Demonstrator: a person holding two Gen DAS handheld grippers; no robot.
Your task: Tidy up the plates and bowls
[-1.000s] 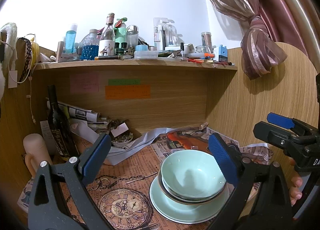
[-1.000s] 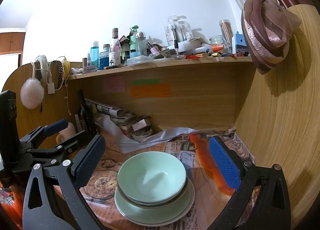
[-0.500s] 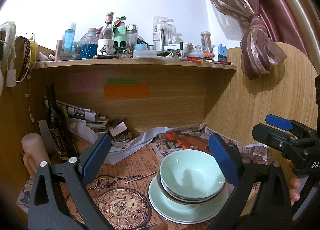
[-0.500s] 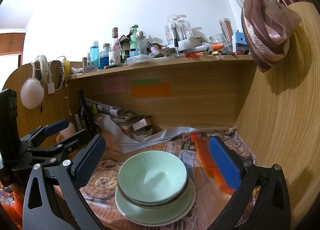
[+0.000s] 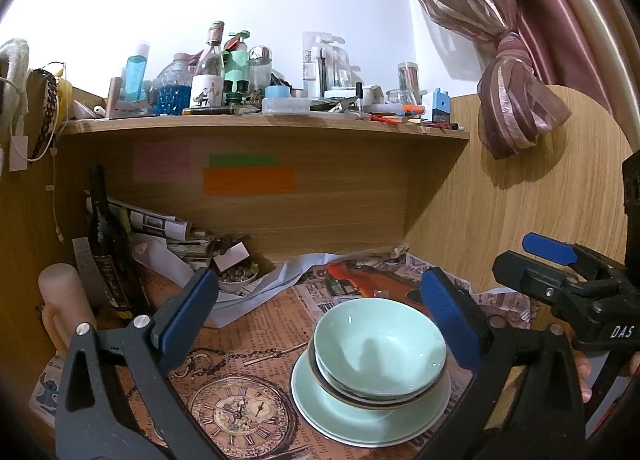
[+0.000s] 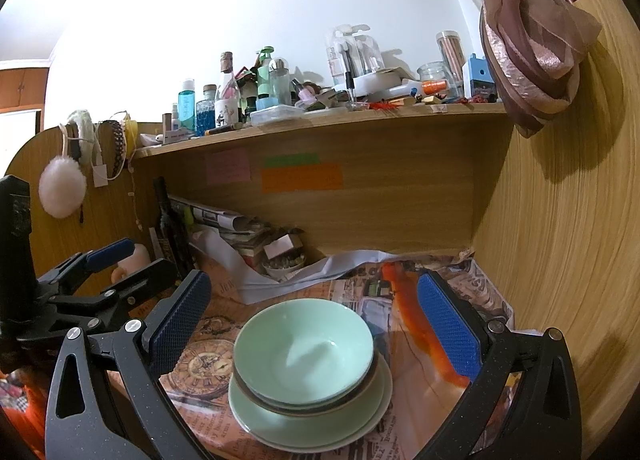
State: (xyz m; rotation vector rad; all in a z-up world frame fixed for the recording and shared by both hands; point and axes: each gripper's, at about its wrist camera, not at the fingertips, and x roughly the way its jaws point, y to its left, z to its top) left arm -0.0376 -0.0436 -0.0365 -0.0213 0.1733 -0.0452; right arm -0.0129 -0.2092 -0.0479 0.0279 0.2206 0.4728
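On the far left of the bench (image 5: 256, 336), which is covered in old newspaper, a pale pink mug (image 5: 64, 300) stands next to a tall dark bottle (image 5: 110, 244). Behind them lie rolled newspapers (image 5: 160, 222), and a small dish of little bits (image 5: 237, 276) sits close to the back wall. A picture of a clock (image 5: 244, 418) is printed on the paper near the front. The left hand-held gripper (image 5: 320, 310) is wide open, with its blue pads far apart, and it holds nothing. Just to the right of the clock picture is the stack of dishes: a light green bowl (image 5: 380, 348) sits on top, nested in another bowl with a dark rim (image 5: 384, 400), and both rest on a light green plate (image 5: 360, 424). The stack is close to the front edge of the bench. The right hand-held gripper (image 6: 314, 312) is wide open too and holds nothing; in its view the stack lies between its two blue pads, but it is not touching them. Up above, a wooden shelf (image 5: 260, 128) is crowded with bottles and jars. On the far right, a pink curtain (image 5: 516, 100) is tied in a knot by the wooden side wall.
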